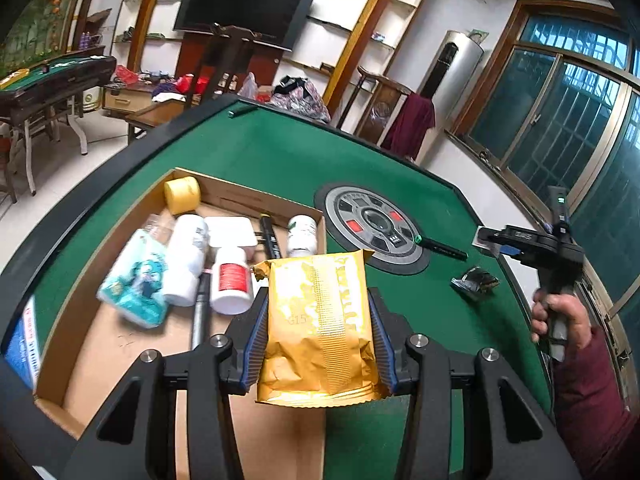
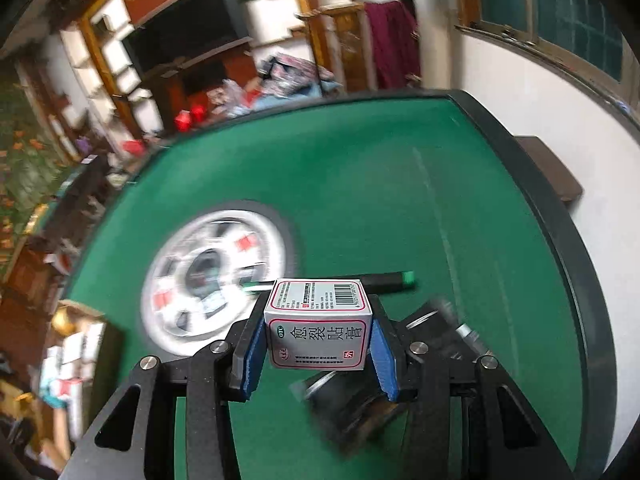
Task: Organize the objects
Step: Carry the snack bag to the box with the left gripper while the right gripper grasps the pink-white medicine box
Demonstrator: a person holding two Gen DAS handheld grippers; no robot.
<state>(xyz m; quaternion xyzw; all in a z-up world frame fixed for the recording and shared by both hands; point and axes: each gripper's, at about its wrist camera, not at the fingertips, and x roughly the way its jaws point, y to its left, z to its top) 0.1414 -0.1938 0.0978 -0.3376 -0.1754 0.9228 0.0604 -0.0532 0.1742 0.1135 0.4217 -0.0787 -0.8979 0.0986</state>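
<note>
My left gripper [image 1: 318, 300] is shut on a crumpled yellow foil packet [image 1: 316, 320], held above the near right corner of an open cardboard box [image 1: 100, 360]. In the box lie a yellow tape roll [image 1: 182, 195], white bottles [image 1: 186, 264], a tissue pack [image 1: 136, 284] and a black marker [image 1: 268, 236]. My right gripper [image 2: 318, 312] is shut on a small white medicine carton [image 2: 316, 336] with a red border, lifted over the green table [image 2: 400, 180]. The left wrist view shows that right gripper [image 1: 482, 238] at the table's right edge, held by a hand [image 1: 560, 316].
A round dial panel [image 1: 374, 228] sits in the table's middle. A black marker with a green cap [image 1: 440, 246] lies beside it, and a dark shiny wrapper [image 1: 474, 282] lies near the right rim. The table has a raised black rim [image 2: 560, 220]. Chairs and shelves stand beyond.
</note>
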